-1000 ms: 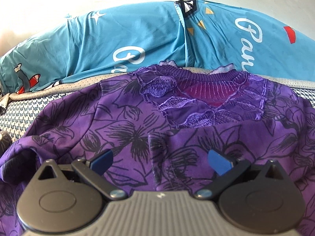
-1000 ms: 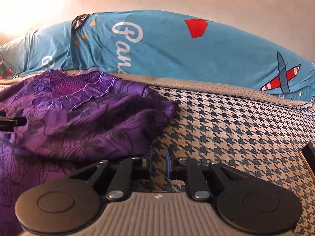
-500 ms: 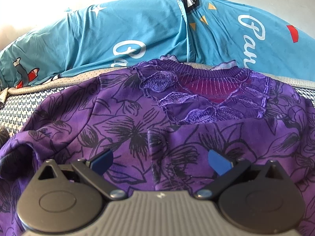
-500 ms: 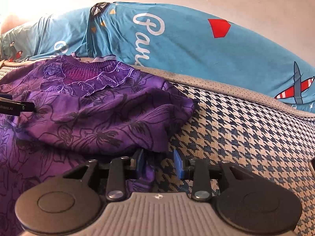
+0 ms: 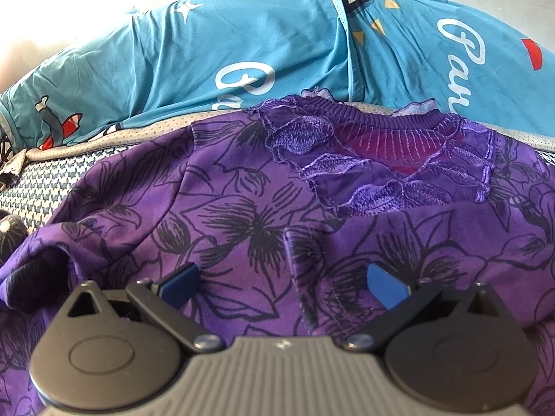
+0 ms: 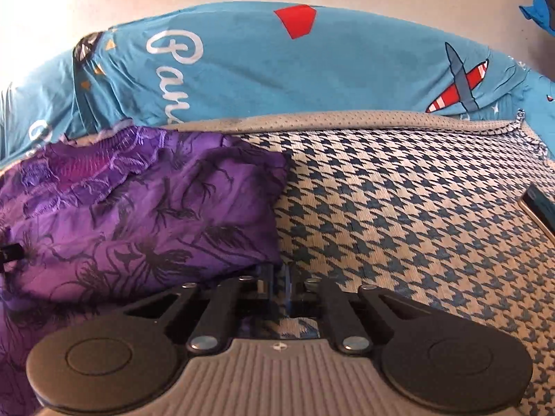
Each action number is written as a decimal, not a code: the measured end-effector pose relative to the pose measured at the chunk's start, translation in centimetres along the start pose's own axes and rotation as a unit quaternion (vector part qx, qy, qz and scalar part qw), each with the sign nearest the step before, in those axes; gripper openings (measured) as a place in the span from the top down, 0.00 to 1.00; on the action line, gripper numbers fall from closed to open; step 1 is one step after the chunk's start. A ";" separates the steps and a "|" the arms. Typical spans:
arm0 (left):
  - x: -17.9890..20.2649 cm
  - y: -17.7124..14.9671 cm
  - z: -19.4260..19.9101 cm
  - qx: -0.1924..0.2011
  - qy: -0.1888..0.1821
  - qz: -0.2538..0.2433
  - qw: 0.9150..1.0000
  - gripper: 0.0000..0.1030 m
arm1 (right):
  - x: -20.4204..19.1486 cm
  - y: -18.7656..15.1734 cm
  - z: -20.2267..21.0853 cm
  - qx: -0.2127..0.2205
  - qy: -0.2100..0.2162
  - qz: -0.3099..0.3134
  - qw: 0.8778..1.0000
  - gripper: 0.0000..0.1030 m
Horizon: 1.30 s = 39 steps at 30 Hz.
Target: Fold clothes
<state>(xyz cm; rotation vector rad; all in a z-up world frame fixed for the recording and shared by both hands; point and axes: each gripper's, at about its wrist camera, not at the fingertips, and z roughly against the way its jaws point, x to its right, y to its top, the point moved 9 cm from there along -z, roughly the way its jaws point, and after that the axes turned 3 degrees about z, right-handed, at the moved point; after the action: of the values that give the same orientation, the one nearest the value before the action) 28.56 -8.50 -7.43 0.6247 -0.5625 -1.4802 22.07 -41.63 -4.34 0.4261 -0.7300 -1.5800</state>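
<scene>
- Here, a purple floral top (image 5: 242, 208) lies spread on a houndstooth-patterned cover (image 6: 399, 215), neckline away from both cameras, with a lace panel (image 5: 374, 176) below its ribbed collar.
- Beyond the top, a blue printed sheet (image 5: 242, 45) with white script, red shapes and a small airplane motif runs across the far side; a pale dotted border strip (image 6: 347, 119) separates it from the houndstooth cover.
- The left claw (image 5: 282, 279) hangs over the middle of the purple top with its jaws spread wide; the blue pads (image 5: 385, 282) stand well apart and grip nothing, with a raised fold of fabric running between them.
- The right claw (image 6: 279, 277) sits at the right-hand edge of the purple top (image 6: 138, 215), where the cloth meets the bare houndstooth cover.
- Its jaws have just been closing and now stand clenched together; the top's edge reaches right up to the fingers, but whether any fabric is pinched between the pads cannot be told.
- In the right wrist view, the top's near side is bunched into a thick doubled fold with a rounded corner pointing toward the sheet.
- A dark flat object (image 6: 541, 208) lies at the right edge of the houndstooth cover, mostly cut off.
- A black tip (image 6: 12, 251) of the other claw shows at the far left of that view, over the purple cloth.
</scene>
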 end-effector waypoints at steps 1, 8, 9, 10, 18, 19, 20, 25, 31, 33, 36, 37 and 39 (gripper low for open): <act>-0.3 0.0 0.0 -0.001 0.004 0.005 1.000 0.00 | 0.4 -0.5 -0.3 -0.013 -0.014 -0.002 1.000 1.00; -3.4 0.9 0.6 0.005 0.067 0.039 0.997 0.00 | 0.7 1.0 2.7 0.041 -0.001 -0.010 0.999 0.99; -3.8 1.0 0.7 0.002 0.067 0.048 0.997 0.00 | 0.3 1.2 3.1 0.050 0.008 -0.009 0.999 0.98; -4.1 1.0 0.9 0.001 0.064 0.054 0.996 0.00 | -0.3 1.4 3.5 0.056 0.019 -0.010 0.998 0.98; -5.7 1.0 1.8 -0.010 0.077 0.053 0.996 0.00 | -7.6 2.3 5.7 0.086 0.114 0.024 0.990 0.95; -6.0 1.0 1.9 -0.010 0.078 0.057 0.995 0.00 | -8.7 2.4 5.9 0.086 0.127 0.027 0.988 0.95; -6.3 1.0 2.0 -0.009 0.078 0.061 0.995 0.00 | -9.8 2.4 6.0 0.086 0.140 0.031 0.986 0.95; -7.2 1.1 3.0 -0.002 0.064 0.064 0.996 0.00 | -15.2 1.8 6.2 0.079 0.196 0.057 0.976 0.89; -9.0 0.4 3.4 -0.016 0.049 0.078 0.996 0.00 | -19.6 0.9 5.1 0.057 0.231 0.056 0.970 0.88; -9.8 0.2 3.5 -0.016 0.053 0.081 0.995 0.00 | -20.6 0.9 5.0 0.062 0.230 0.064 0.969 0.88; -11.1 0.0 3.8 -0.016 0.059 0.086 0.994 0.00 | -21.8 0.7 4.4 0.058 0.227 0.070 0.970 0.87; -11.7 -0.1 3.9 -0.016 0.060 0.089 0.994 0.00 | -22.2 0.5 4.3 0.054 0.230 0.075 0.969 0.87; -12.6 -0.1 4.0 -0.015 0.063 0.093 0.994 0.00 | -23.2 0.0 4.2 0.043 0.242 0.088 0.965 0.87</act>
<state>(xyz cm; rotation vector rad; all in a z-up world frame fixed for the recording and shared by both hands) 25.45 3.97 -4.15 0.6198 -0.4858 -1.2621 22.83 -18.03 -4.62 0.7575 -0.4443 -1.2126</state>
